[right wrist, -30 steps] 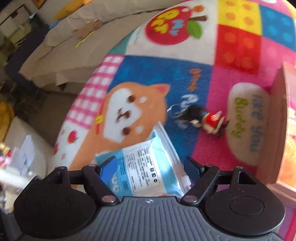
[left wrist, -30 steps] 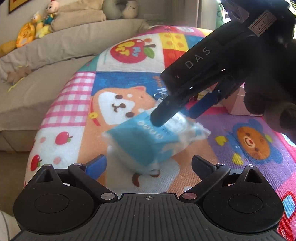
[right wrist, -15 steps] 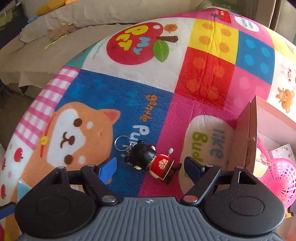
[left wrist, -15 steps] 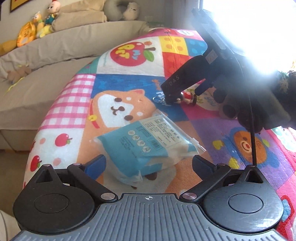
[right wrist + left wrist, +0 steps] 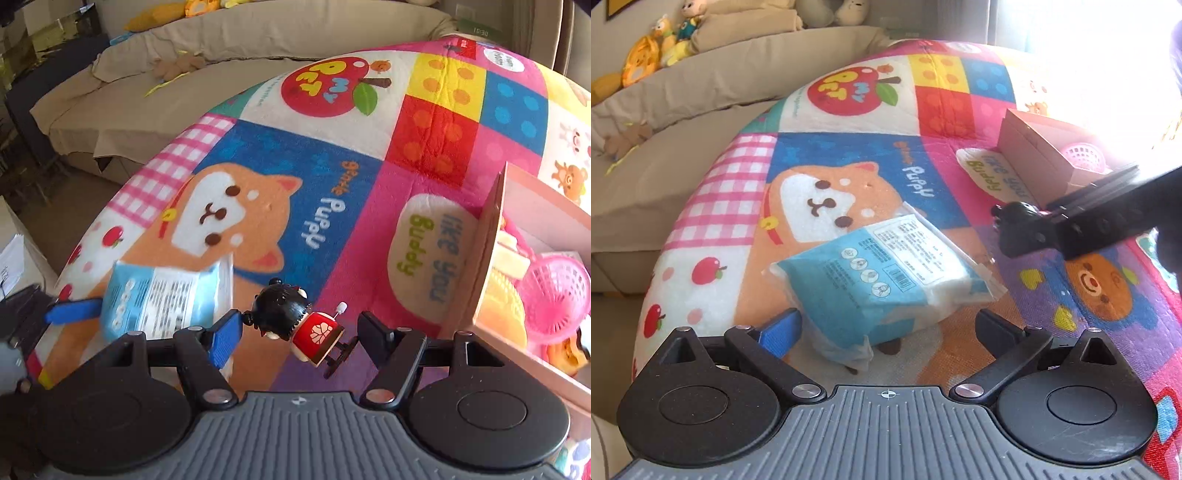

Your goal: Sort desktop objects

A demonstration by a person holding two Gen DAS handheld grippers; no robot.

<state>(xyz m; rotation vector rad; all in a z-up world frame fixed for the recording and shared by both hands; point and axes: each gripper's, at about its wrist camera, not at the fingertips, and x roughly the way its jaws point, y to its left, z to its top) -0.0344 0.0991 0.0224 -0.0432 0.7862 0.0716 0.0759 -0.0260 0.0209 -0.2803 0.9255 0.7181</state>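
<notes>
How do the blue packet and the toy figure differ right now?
The blue packet is flat, soft and wide; the toy figure is small, hard and lumpy, with a black head and red body. The packet lies in front of the open left gripper; the figure lies tipped between the right gripper's closing jaws, not yet pinched. Both rest on the patterned mat, outside the pink box.

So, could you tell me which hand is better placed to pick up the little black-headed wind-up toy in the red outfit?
The right: its fingers already straddle the black-headed wind-up toy and have just been closing, while the left gripper faces the blue-and-white plastic packet.
</notes>
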